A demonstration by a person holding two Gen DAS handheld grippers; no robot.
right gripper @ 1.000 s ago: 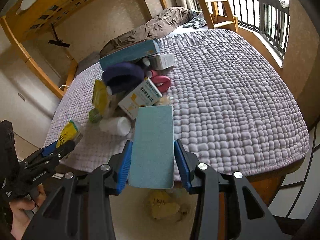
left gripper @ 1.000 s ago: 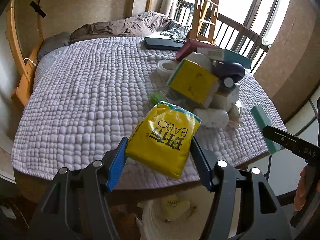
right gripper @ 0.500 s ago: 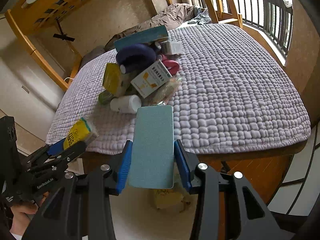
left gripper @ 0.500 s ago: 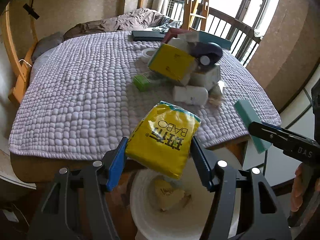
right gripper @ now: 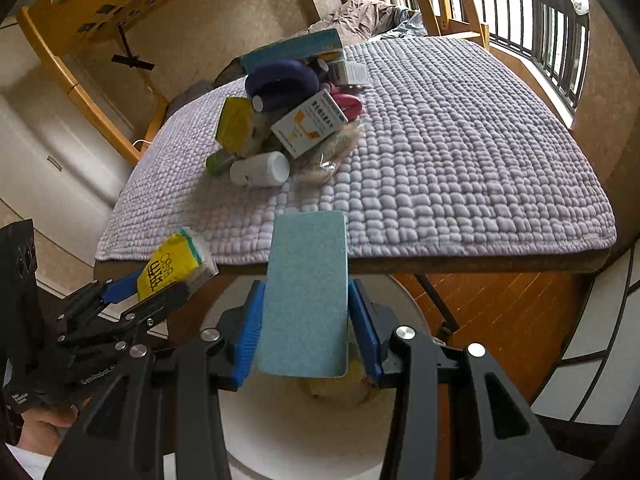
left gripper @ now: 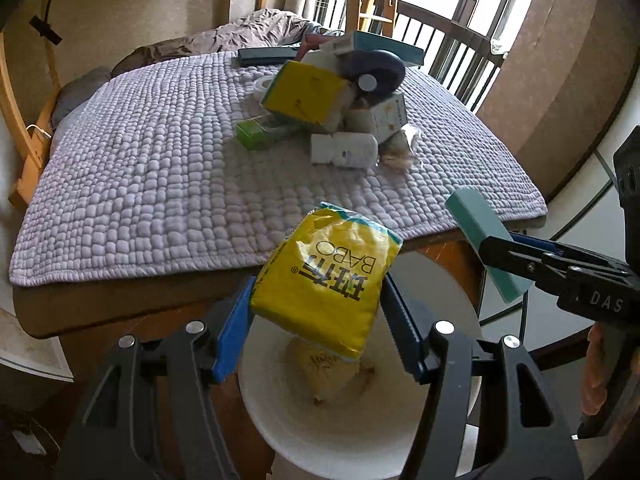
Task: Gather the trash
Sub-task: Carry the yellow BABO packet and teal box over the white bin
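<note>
My left gripper [left gripper: 316, 300] is shut on a yellow tissue pack [left gripper: 326, 280] and holds it over a white trash bin [left gripper: 360, 440]. My right gripper [right gripper: 306, 320] is shut on a flat teal box [right gripper: 306, 292], held above the same bin [right gripper: 304, 432]. Each gripper shows in the other's view: the teal box [left gripper: 482, 240] at right, the yellow pack [right gripper: 172, 264] at left. Crumpled yellow trash [left gripper: 326, 372] lies in the bin.
A pile of trash lies on the lilac quilted bed [left gripper: 140, 160]: a yellow pack [left gripper: 304, 92], a white bottle [left gripper: 344, 150], a white medicine box [right gripper: 310, 122], a green item [left gripper: 254, 134], a dark purple object [left gripper: 378, 68]. The wooden bed edge is just behind the bin.
Both grippers have pulled back from the bed with their loads and now hang over the white bin, which has come into full view below them.
</note>
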